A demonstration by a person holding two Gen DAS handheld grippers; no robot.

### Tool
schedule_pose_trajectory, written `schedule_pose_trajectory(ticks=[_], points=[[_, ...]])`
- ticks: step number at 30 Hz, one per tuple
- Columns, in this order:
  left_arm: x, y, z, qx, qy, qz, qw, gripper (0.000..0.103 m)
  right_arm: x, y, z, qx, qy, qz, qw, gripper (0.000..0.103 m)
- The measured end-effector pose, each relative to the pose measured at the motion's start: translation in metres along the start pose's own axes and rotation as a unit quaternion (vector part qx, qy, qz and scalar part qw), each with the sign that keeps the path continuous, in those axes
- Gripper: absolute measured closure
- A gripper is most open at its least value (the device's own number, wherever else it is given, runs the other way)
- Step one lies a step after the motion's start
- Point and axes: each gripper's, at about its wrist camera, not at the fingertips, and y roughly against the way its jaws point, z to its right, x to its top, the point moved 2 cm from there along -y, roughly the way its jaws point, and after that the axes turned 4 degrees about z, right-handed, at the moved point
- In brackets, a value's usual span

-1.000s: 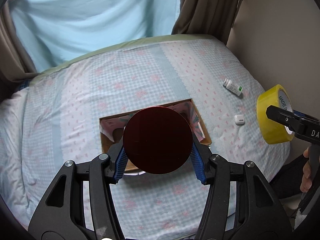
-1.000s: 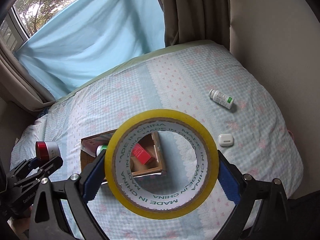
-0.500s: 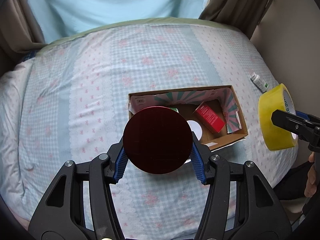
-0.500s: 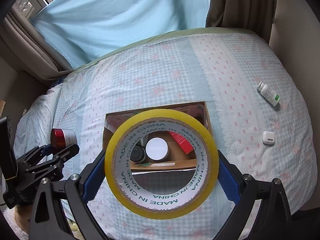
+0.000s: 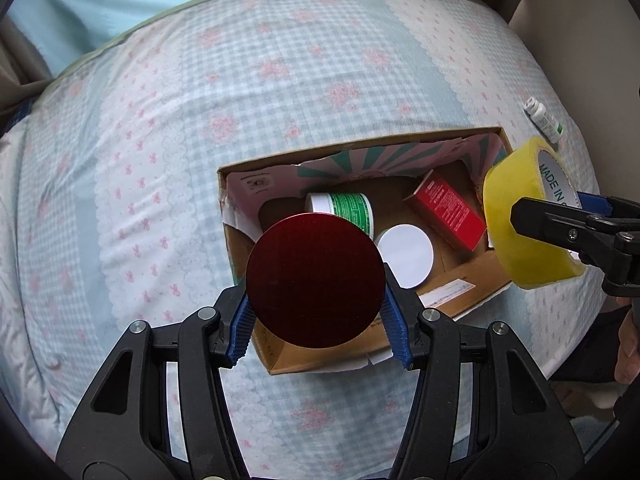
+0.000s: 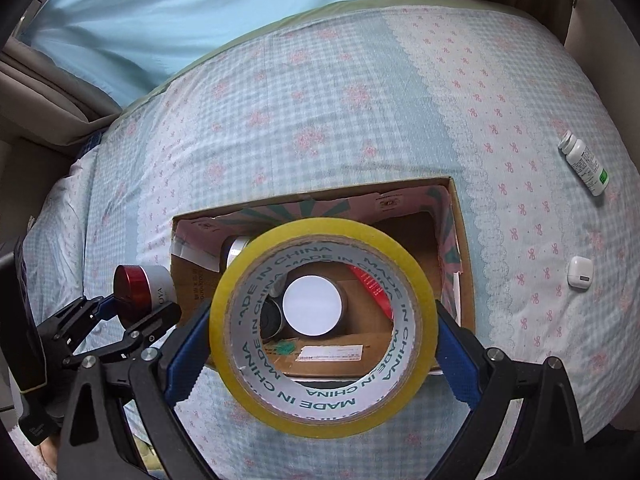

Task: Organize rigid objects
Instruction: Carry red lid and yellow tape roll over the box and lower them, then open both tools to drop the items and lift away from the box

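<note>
**Both loads over the box**

I have the red-lidded jar (image 5: 315, 280) clenched in my left tongs (image 5: 316, 308), lid facing the camera, over the near left corner of the cardboard box (image 5: 460, 292). My right tongs (image 6: 322, 332) grasp the yellow tape roll (image 6: 322, 328) by its rim, above the box's right end, so both can drop straight in. Inside lie a green-labelled tub (image 5: 348, 210), a white-lidded jar (image 5: 405, 255) and a red carton (image 5: 448, 212). A small bottle (image 6: 585, 168) and a white case (image 6: 579, 273) wait on the bed (image 5: 160, 128), near its right edge.
</note>
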Motion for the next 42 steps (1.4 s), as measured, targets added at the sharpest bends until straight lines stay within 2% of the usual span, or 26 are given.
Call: schedule_pose_trajectory(ticks=[6,9,15,21,24,25,26,27,30,32,35,42], points=[[0.005,-0.031,0.005,0.006,-0.024,-0.028,0.9993,0.051,0.006,-0.048,0.001,0.033,-0.013,-0.06,0.998,0.005],[0.008,-0.043,0.006,0.011,-0.032,-0.036,0.9988,0.052,0.01,-0.066,0.004,0.028,-0.012,-0.079,0.996,0.005],[0.013,-0.056,0.01,0.017,-0.045,-0.044,0.9979,0.051,0.021,-0.09,0.002,0.015,0.014,-0.104,0.994,0.005],[0.02,-0.057,0.013,0.035,-0.066,-0.041,0.9963,0.051,0.028,-0.1,0.001,0.026,0.013,-0.111,0.993,0.005],[0.024,-0.054,0.015,0.031,-0.068,-0.037,0.9965,0.05,0.031,-0.101,0.001,0.025,0.005,-0.105,0.994,0.005],[0.025,-0.052,0.016,0.028,-0.068,-0.036,0.9966,0.047,0.032,-0.101,0.001,0.025,0.001,-0.102,0.994,0.005],[0.026,-0.049,0.017,0.027,-0.069,-0.032,0.9967,0.022,0.033,-0.102,0.001,0.027,-0.002,-0.1,0.995,0.005],[0.027,-0.045,0.018,0.026,-0.069,-0.025,0.997,0.001,0.033,-0.103,0.002,0.028,-0.005,-0.102,0.994,0.005],[0.03,-0.03,0.02,0.02,-0.068,0.002,0.9975,0.0,0.034,-0.102,0.003,0.025,-0.019,-0.106,0.994,0.001],[0.031,-0.025,0.02,0.027,-0.067,0.004,0.9974,0.0,0.036,-0.091,0.004,0.039,-0.03,-0.079,0.996,0.001],[0.026,-0.023,0.019,0.025,-0.059,0.001,0.9979,0.0,0.038,-0.081,0.005,0.022,-0.016,-0.045,0.999,0.001],[0.019,-0.009,0.02,0.038,-0.059,0.014,0.9974,0.0,0.026,-0.069,0.009,0.019,0.005,-0.057,0.998,0.001]])
